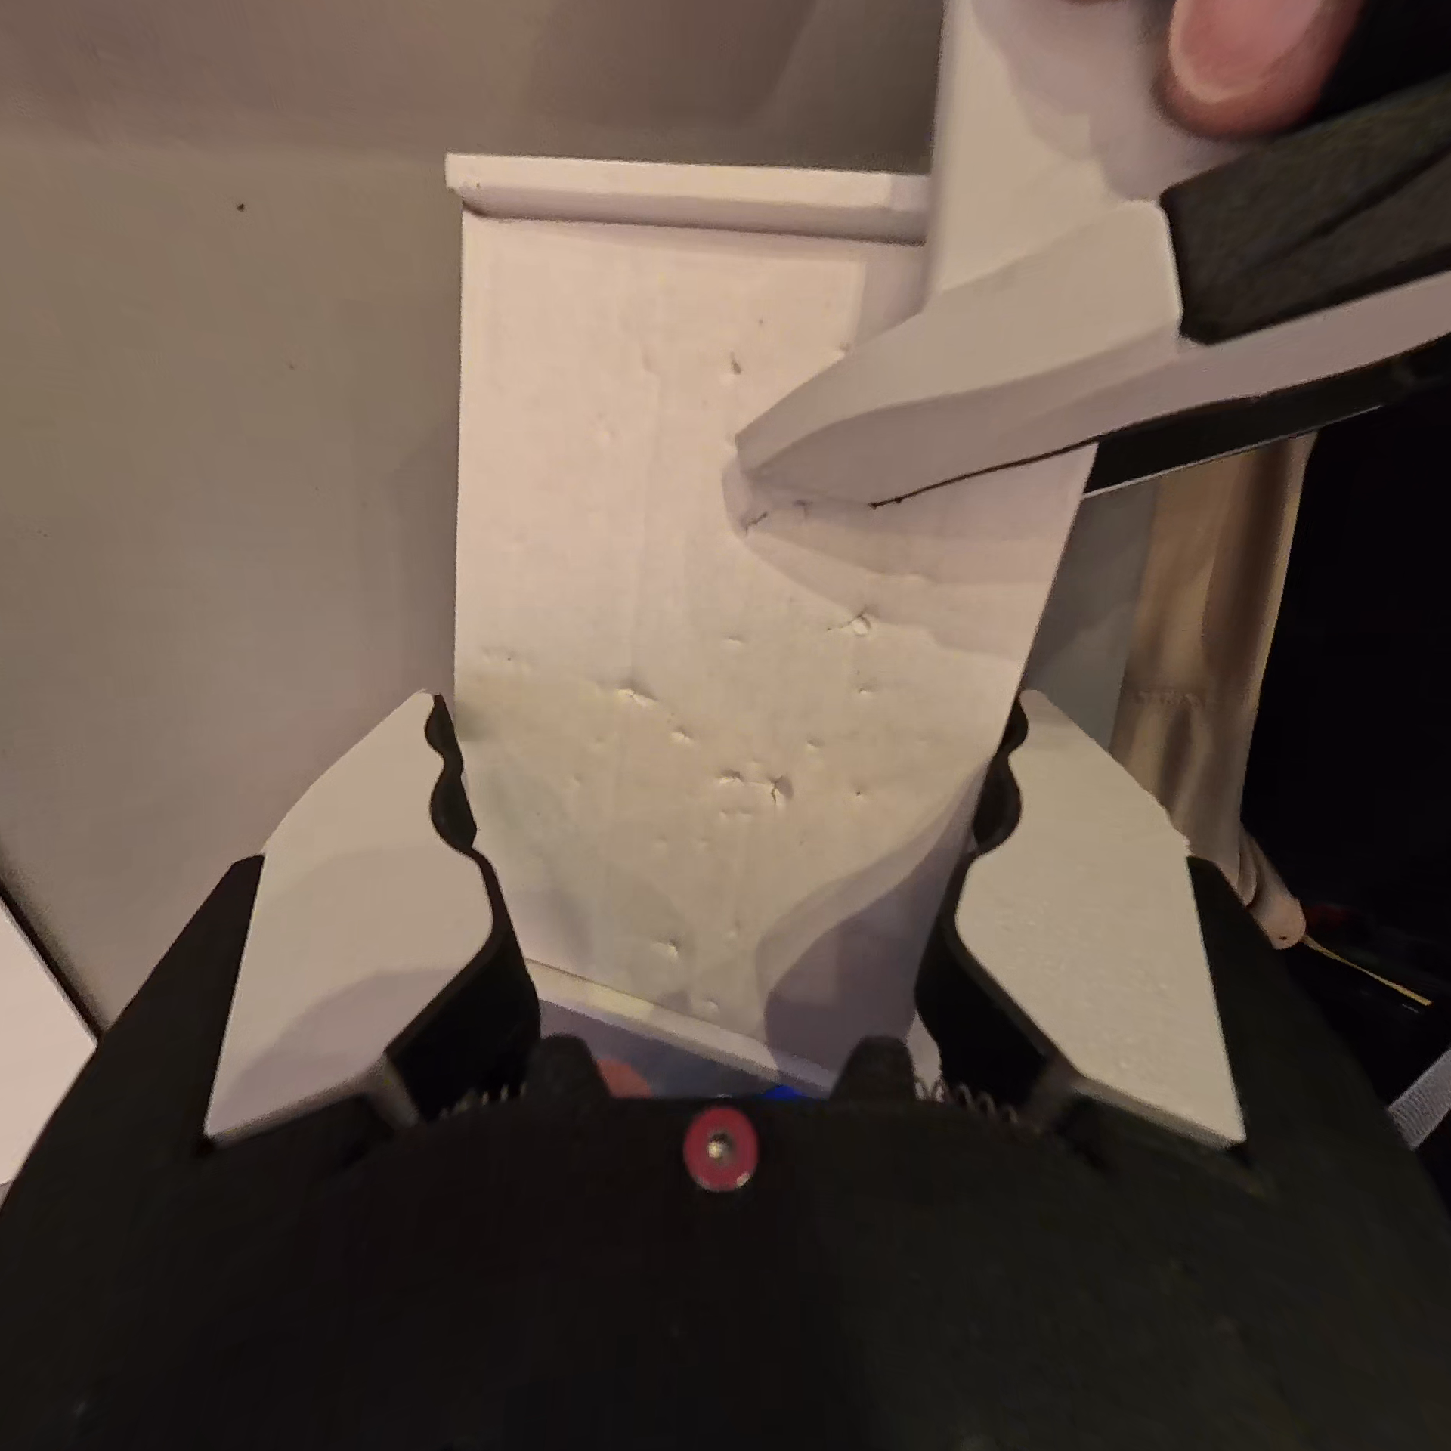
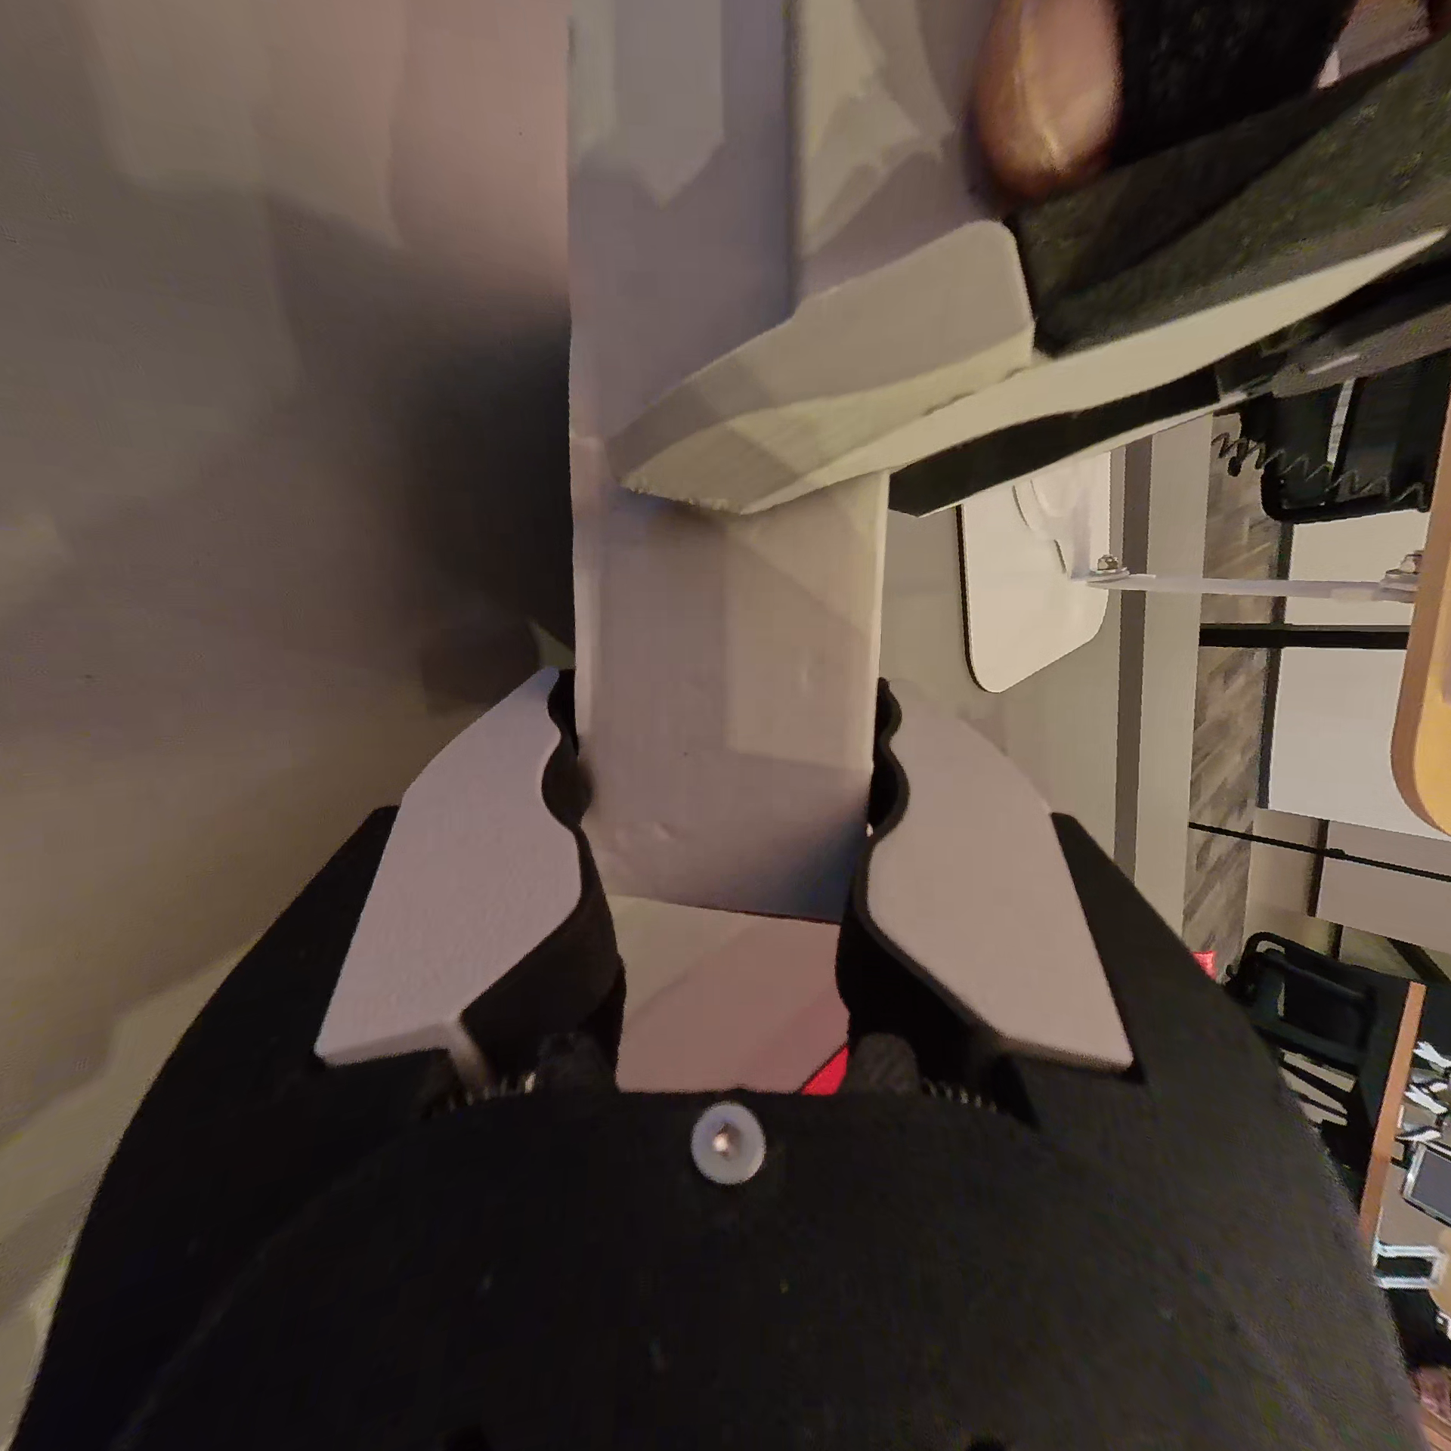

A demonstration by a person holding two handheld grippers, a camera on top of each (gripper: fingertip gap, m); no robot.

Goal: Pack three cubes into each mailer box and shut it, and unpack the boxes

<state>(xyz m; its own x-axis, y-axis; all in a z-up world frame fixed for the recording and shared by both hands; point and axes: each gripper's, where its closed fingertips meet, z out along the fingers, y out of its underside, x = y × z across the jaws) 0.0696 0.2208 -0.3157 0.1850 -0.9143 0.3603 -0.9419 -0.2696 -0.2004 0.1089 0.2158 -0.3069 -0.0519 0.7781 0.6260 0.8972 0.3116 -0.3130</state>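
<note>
A white mailer box lid (image 1: 667, 510) stands open between my left gripper's (image 1: 726, 707) fingers, whose pads touch its two side edges. Below its near edge a red cube (image 1: 620, 1076) and a blue cube (image 1: 777, 1091) peek out of the box. In the right wrist view my right gripper (image 2: 726, 691) is shut across a narrower white part of the box (image 2: 722, 746), with a bit of red cube (image 2: 824, 1076) below. One of the right gripper's fingers (image 1: 903, 408) lies on the lid's face. One of the left gripper's fingers (image 2: 824, 392) lies against the box.
A grey table surface (image 1: 196, 471) lies left of the box. A person's thumb (image 1: 1240, 55) rests on the right gripper's handle. Beige cloth (image 1: 1193, 628) and dark clutter sit at the right. White desks (image 2: 1028, 597) and shelves show beyond the box. Across from one pair of fingers to the other is roughly 5 centimetres.
</note>
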